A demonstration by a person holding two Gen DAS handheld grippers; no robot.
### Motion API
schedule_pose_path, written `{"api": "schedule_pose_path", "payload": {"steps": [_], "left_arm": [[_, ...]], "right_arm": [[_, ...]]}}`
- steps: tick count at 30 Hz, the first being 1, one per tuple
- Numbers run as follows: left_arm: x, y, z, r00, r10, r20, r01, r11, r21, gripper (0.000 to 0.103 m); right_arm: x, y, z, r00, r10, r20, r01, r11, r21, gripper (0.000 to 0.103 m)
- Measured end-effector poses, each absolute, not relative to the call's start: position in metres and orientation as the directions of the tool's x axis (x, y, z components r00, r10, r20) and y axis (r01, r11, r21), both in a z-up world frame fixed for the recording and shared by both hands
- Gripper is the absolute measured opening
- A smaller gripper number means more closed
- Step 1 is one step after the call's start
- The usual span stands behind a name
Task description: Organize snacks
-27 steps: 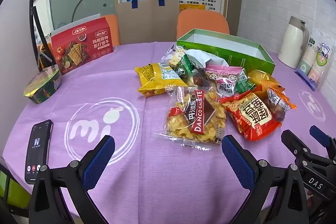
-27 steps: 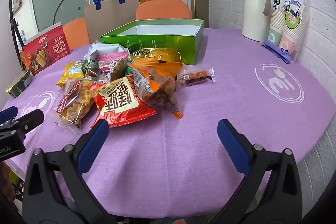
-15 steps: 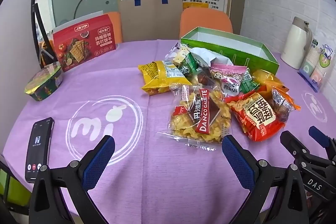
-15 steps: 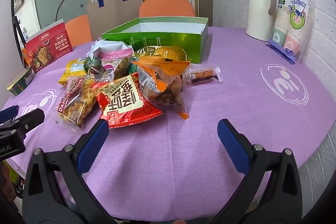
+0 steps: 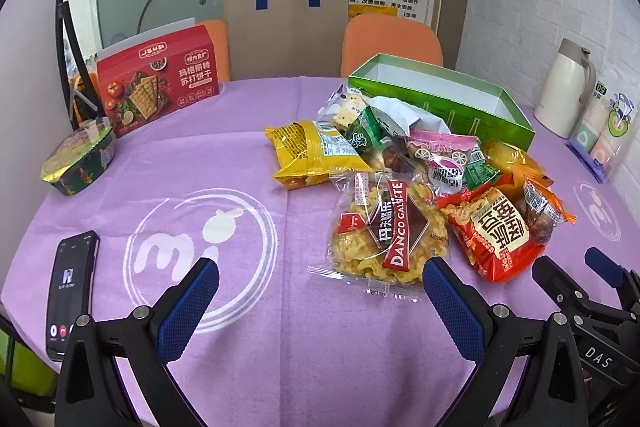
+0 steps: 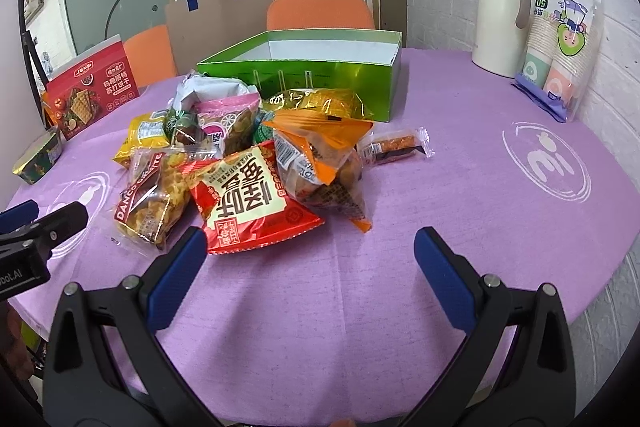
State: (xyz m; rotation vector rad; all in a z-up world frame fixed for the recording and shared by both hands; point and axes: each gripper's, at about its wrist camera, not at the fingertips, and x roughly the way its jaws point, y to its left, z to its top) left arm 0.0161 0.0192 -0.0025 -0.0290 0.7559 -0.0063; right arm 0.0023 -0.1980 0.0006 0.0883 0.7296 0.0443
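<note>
The left tool [image 5: 320, 283] hangs low over the near edge of the table [image 5: 248, 163], its two blue-padded fingers spread wide apart with nothing between them. The right tool [image 6: 308, 247] is likewise spread wide and empty, just beside the left one; its two blue tips show at the lower right of the left wrist view.

Right in front of both tools lies one heap of snack packets on the purple cloth. Nearest the left tool is one clear bag of yellow wavy biscuits [image 5: 384, 227] with a red diagonal band, its near edge close to the right-hand pad. Touching it on the right is one red crisp bag [image 6: 248, 199], whose near corner lies just beside the right tool's left pad. One orange-topped clear bag [image 6: 320, 163] leans against the red one. Behind these sit one yellow bag [image 5: 312, 151], one pink packet [image 5: 440, 147], one gold foil packet [image 6: 320, 103] and a few smaller wrapped pieces, overlapping so their number cannot be told. One small bar [image 6: 394, 145] lies apart, to the right of the heap.

Behind the heap stands one open green box [image 6: 304, 75], touching the packets at the back.

Further out: one phone [image 5: 72, 287] at the near left, one bowl-shaped tub [image 5: 80, 159], one red cracker box [image 5: 156, 83] standing upright, one cream jug [image 6: 500, 15] and one pack of paper cups [image 6: 560, 47] at the far right. Two orange chairs [image 6: 320, 11] stand behind the table.
</note>
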Motion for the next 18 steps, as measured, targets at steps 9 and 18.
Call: {"api": "schedule_pose_path", "payload": {"steps": [9, 18], "left_arm": [[0.023, 0.02, -0.008, 0.711, -0.015, -0.703, -0.008, 1.0, -0.029, 0.103], [0.029, 0.013, -0.013, 0.707, -0.01, -0.708, 0.028, 1.0, 0.013, 0.103]], "right_arm": [[0.01, -0.197, -0.009, 0.718, 0.089, -0.69, -0.013, 0.993, 0.114, 0.103], [0.014, -0.198, -0.013, 0.733, 0.14, -0.666, -0.054, 0.988, 0.147, 0.103]]}}
